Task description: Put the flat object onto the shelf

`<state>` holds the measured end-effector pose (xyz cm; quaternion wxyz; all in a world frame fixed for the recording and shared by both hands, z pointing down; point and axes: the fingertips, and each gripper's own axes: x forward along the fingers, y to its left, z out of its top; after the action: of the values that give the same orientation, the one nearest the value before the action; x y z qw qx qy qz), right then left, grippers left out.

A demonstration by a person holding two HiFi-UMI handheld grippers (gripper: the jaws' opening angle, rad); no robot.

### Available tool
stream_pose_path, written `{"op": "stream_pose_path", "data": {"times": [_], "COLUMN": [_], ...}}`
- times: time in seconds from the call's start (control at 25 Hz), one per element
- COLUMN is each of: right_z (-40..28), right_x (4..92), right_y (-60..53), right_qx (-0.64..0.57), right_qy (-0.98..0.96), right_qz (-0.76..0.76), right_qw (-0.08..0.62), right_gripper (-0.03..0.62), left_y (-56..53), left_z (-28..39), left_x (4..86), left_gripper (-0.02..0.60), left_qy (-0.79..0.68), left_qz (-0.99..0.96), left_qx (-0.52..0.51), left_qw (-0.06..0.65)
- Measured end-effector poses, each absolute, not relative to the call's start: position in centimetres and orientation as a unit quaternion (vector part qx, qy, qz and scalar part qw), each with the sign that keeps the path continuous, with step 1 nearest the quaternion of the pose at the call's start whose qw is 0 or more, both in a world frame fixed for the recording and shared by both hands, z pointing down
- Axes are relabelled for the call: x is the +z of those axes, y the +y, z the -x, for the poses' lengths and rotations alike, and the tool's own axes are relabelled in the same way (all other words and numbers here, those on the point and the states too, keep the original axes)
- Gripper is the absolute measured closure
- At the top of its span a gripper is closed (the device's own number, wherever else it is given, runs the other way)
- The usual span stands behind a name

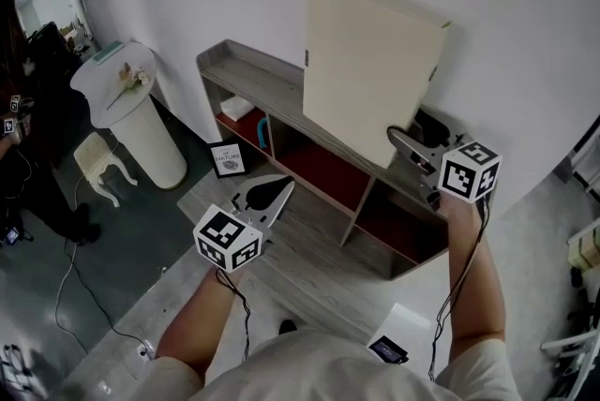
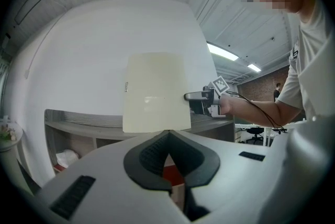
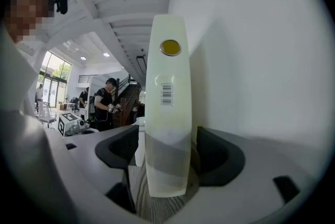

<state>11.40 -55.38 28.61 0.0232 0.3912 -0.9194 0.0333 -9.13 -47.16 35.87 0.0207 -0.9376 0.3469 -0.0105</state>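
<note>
A flat cream box [image 1: 370,71] stands upright on top of the low grey shelf [image 1: 253,76], leaning back against the white wall. My right gripper [image 1: 401,139] is at its lower right corner. In the right gripper view the box's narrow edge [image 3: 167,113], with a barcode and a yellow dot, stands between the open jaws of that gripper [image 3: 167,149], a slim gap on each side. My left gripper [image 1: 277,191] hangs shut and empty in front of the shelf, apart from the box. From the left gripper view I see the box [image 2: 156,92] and the right gripper [image 2: 201,97] beside it.
The shelf has red-floored compartments; one holds a white bundle [image 1: 236,107]. A framed picture [image 1: 227,158] leans at the shelf's left foot. A white round pedestal table [image 1: 127,81] and a small white chair [image 1: 98,160] stand further left. A person [image 3: 104,102] stands far back.
</note>
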Motion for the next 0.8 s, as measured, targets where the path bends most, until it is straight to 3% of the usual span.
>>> {"op": "stream_pose_path", "data": {"times": [0.8], "right_z": [-13.3], "right_x": [31.1], "right_y": [-42.8], "right_qx": [0.007], "right_qy": [-0.925], "right_qz": [-0.377], "right_qw": [0.042], "right_gripper": [0.272], "left_y": [-39.1], "left_z": [3.5], "left_x": [35.7], "left_gripper": [0.569], "left_qy": [0.353], "left_qz": [0.936], "left_qx": [-0.012], "left_qw": [0.019]}}
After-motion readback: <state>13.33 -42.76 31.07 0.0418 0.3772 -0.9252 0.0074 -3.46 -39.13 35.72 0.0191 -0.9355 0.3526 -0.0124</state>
